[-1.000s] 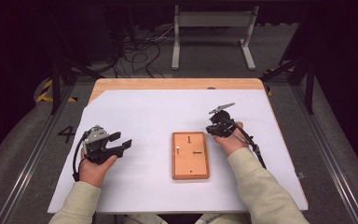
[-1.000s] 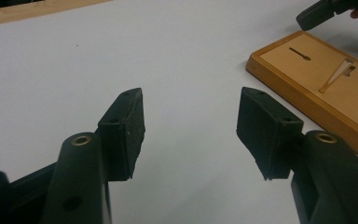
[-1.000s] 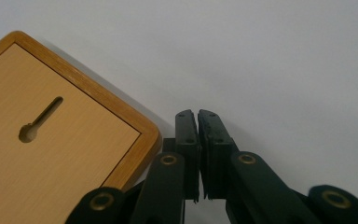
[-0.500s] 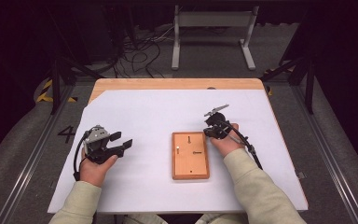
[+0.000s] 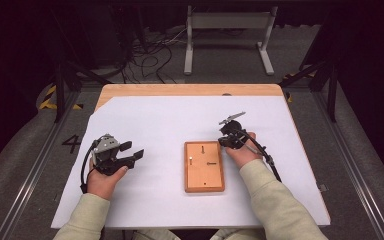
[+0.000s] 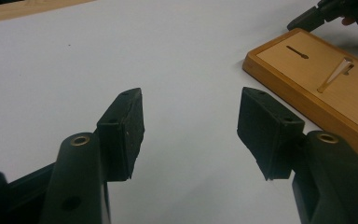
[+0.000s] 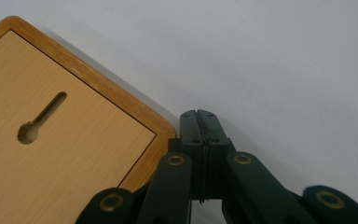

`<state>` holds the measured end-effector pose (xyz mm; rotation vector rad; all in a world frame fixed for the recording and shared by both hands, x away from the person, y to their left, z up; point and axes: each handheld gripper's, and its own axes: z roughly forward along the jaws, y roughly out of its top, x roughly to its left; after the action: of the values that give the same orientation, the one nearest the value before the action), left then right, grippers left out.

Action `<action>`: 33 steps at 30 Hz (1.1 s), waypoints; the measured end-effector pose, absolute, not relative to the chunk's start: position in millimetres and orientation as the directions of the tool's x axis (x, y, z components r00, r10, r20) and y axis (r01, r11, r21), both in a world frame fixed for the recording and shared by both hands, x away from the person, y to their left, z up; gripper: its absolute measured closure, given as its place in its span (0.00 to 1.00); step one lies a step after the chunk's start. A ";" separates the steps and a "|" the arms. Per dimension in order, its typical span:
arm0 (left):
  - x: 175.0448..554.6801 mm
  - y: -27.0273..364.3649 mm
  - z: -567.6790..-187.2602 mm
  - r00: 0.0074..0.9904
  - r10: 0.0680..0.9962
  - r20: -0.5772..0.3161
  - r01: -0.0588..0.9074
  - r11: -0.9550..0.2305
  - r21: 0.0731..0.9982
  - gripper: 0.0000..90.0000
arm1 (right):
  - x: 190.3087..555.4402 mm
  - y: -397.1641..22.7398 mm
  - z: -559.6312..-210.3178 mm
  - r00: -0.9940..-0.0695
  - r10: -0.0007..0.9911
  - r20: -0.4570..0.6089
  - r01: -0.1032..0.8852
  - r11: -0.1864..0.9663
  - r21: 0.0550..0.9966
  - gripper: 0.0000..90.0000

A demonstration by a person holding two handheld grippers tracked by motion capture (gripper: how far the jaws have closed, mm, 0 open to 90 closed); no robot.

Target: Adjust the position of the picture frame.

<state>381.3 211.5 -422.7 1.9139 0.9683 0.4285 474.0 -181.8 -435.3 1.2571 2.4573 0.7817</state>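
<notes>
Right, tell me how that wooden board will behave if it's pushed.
The wooden board lies flat and low, so it will probably slide rather than tip. It looks stiff. The white sheet under it seems smooth, so it may skid easily.

Person's wear and hand-held claws
Pale cream sleeves (image 5: 87, 215); both claws black, left claw (image 6: 189, 128) with brass-coloured rivets; right claw (image 7: 199, 116) alike; black trailing cables.

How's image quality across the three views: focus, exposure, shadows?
High view: soft but evenly lit on the white sheet, room beyond nearly black, board details small. Left gripper view: open left gripper slightly soft, board fairly sharp, peg casts a faint shadow. Right gripper view: shut right gripper sharp, sheet grey and featureless, soft shadow along the board edge.
</notes>
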 end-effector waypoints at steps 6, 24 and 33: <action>381.9 211.2 -423.2 0.632 0.769 -0.095 0.454 -0.267 0.850 0.46 | 474.1 -167.4 -436.3 -0.608 0.794 0.007 0.646 0.490 0.585 1.00; 383.0 212.8 -425.5 0.633 0.768 -0.099 0.459 -0.269 0.847 0.46 | 477.0 -101.9 -438.5 -0.709 0.705 0.011 0.575 0.570 0.586 1.00; 385.4 211.0 -426.6 0.638 0.763 -0.105 0.462 -0.270 0.845 0.46 | 468.3 -105.9 -421.1 -0.698 0.715 -0.029 0.545 0.558 0.626 0.97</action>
<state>385.4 211.0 -426.6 1.9205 0.9672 0.4034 468.3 -105.9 -421.1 1.0441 2.5151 0.8676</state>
